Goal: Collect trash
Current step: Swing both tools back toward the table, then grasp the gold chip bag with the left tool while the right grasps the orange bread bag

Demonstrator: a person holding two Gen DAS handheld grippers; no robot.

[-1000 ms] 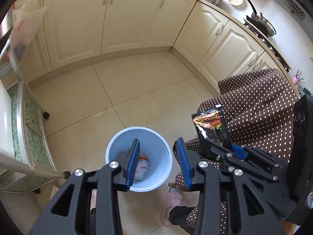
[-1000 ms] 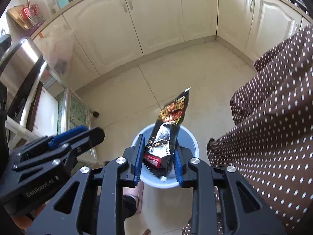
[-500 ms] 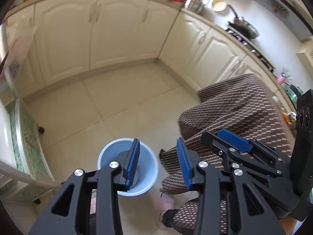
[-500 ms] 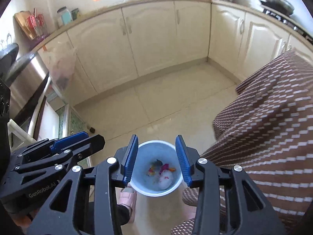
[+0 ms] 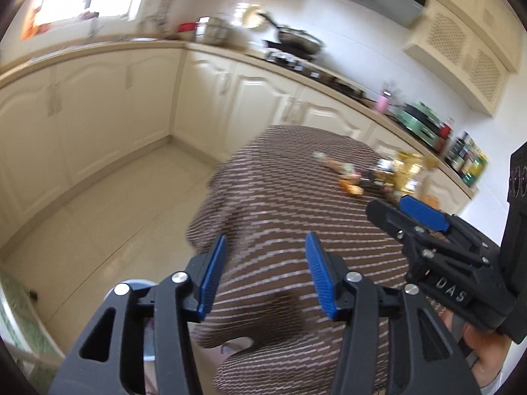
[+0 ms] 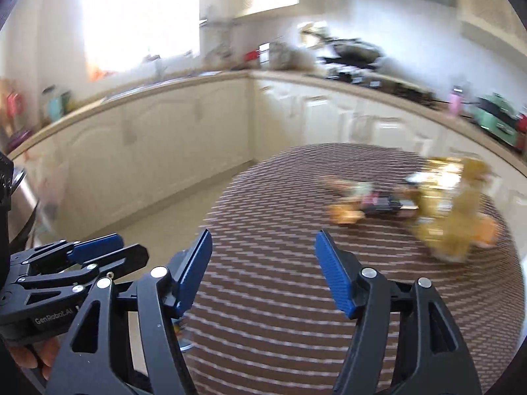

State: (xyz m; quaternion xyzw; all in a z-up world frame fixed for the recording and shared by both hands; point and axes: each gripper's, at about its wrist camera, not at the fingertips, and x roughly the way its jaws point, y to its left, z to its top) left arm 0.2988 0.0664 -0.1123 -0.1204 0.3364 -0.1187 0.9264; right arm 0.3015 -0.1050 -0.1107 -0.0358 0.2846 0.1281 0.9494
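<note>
I see the desk (image 6: 296, 263) under its brown cloth, the trash (image 6: 428, 210) heaped blurrily near its far right edge, ahead-right of both tools, nearer my right tool (image 6: 263, 263); it and the left tool (image 5: 263, 273) have just been opening, empty.

Left gripper (image 5: 265, 275) and right gripper (image 6: 262, 271): black slotted frames, ribbed blue pads (image 6: 334, 278), silver screws (image 5: 179, 277). White lettering "DAS" on the right body, "GenRobot.AI" on the left body.
</note>
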